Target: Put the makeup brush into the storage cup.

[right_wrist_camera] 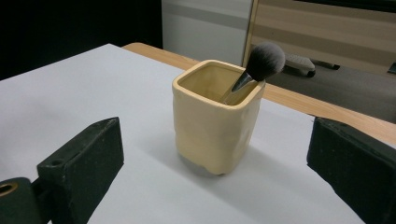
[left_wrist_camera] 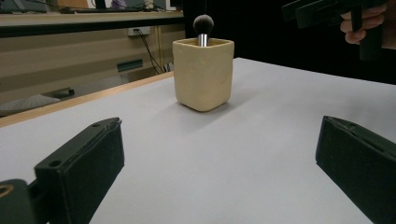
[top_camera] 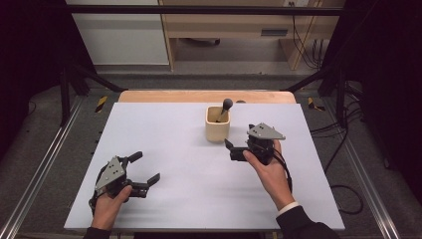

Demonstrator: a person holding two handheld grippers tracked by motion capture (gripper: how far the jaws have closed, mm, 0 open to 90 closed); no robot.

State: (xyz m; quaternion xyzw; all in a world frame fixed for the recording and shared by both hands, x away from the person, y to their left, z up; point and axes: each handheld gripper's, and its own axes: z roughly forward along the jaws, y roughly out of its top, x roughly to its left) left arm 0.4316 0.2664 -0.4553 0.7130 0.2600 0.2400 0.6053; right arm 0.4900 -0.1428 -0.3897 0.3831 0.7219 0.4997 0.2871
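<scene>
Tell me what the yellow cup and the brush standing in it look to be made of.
Cup: probably glazed ceramic; pale yellow, soft sheen, thick rounded rim, slightly uneven walls. Brush: dark, fluffy bristles paling at the tips, likely synthetic hair, held in a shiny silver ferrule that looks metal. Its handle is hidden inside the cup.

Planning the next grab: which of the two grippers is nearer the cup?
The right gripper, open just beside the cream cup; the left gripper sits far off near the table's front-left.

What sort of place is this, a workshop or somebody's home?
Probably a lab or recording room: a black metal frame surrounds the white-topped table, loose black cables run over the grey floor, and plain wooden cabinets stand behind.
</scene>
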